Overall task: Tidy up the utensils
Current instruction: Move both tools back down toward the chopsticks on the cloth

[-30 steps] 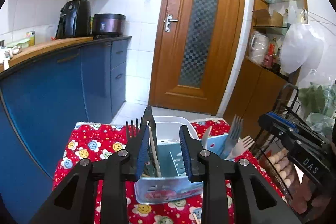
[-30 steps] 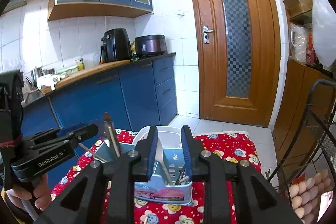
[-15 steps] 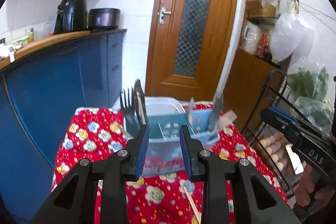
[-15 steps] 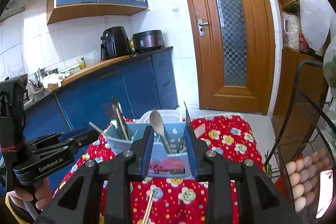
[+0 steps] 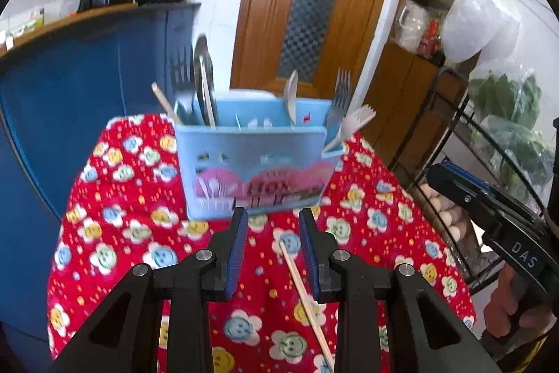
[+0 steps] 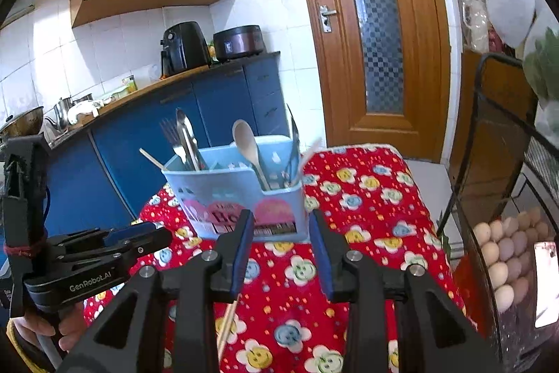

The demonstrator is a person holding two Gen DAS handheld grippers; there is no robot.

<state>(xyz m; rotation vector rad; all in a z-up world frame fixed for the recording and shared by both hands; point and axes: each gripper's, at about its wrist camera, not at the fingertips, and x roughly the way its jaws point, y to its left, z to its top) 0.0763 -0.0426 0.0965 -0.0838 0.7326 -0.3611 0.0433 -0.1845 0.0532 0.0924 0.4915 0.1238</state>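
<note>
On the red flowered tablecloth (image 5: 115,226) lay the one utensil left out: a wooden chopstick (image 5: 304,292), flat on the cloth, one tip between the fingers of the left gripper (image 5: 273,254) and the shaft running back under its right finger toward the table's near edge. From the right wrist view the same stick (image 6: 227,325) showed below the left finger of the right gripper (image 6: 279,254), near the edge.

Both tongs stood moderately wide with nothing between the pads. The left sat over the stick; the right hung just beside it.

Just past the stick's far tip stood the blue utensil caddy (image 5: 258,170), upright in the middle of the cloth. Its left compartment held a dark fork, a metal spoon and another wooden stick (image 5: 166,103); a wooden spoon (image 6: 248,149) stood in the middle, with forks (image 5: 340,97) at the right end.

The step in hand seemed to be picking up the loose chopstick, and the left gripper looked better placed. A thin, round stick flat on soft cloth would likely roll or slip, so the pads should come down straddling it near mid-length, square across its axis, and close without snagging fabric. Once lifted, tilting it upright and dropping it beside its mate in the left compartment would keep the pair together.

Beyond the table were blue cabinets (image 6: 223,114), a wooden door (image 6: 377,34) and a wire rack of eggs (image 6: 506,254).
</note>
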